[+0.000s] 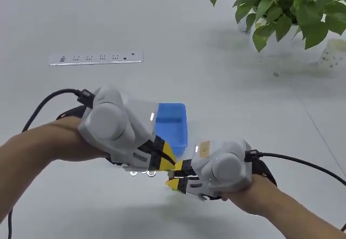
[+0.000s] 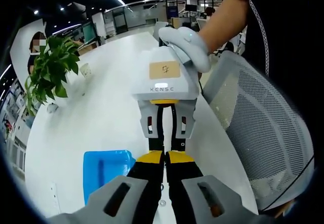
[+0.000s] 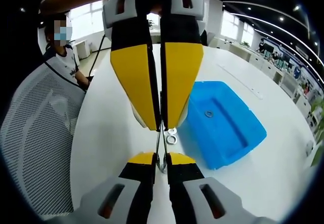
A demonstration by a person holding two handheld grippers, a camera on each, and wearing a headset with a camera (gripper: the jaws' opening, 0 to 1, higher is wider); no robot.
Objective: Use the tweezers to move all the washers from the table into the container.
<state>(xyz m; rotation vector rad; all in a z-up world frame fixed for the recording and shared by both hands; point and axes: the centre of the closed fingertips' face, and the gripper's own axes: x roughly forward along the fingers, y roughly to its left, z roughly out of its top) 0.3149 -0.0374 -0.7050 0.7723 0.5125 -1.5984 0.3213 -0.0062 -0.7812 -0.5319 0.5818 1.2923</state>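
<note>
Tweezers [image 3: 160, 143] show as a thin metal strip in the middle of the right gripper view. Their long axis runs straight up and down that frame, on the line joining the two sets of jaws. I cannot tell which end is the tip.

In the head view the two grippers meet nose to nose in the lower middle of the frame, just above the white table [image 1: 227, 77]. The left gripper [image 1: 168, 160] comes in from the left, angled down toward the lower right, with a hand wrapped round its grey body. Its yellow jaws are pinched almost together on the upper part of the tweezers. The right gripper [image 1: 175, 178] comes in from the lower right, lying nearly level and pointing left. Its jaws are drawn in narrow and grip the lower end of the tweezers. Both cables trail off toward the frame edges.

A blue container [image 1: 172, 125] sits just behind the meeting jaws, above them in the head view. In the right gripper view one washer [image 3: 208, 114] lies on its floor. Two more washers [image 3: 172, 135] lie on the table, touching each other, just beside the container's near wall and close to the tweezers.

A power strip [image 1: 96, 59] lies at upper left and a potted plant [image 1: 281, 9] stands at upper right.
</note>
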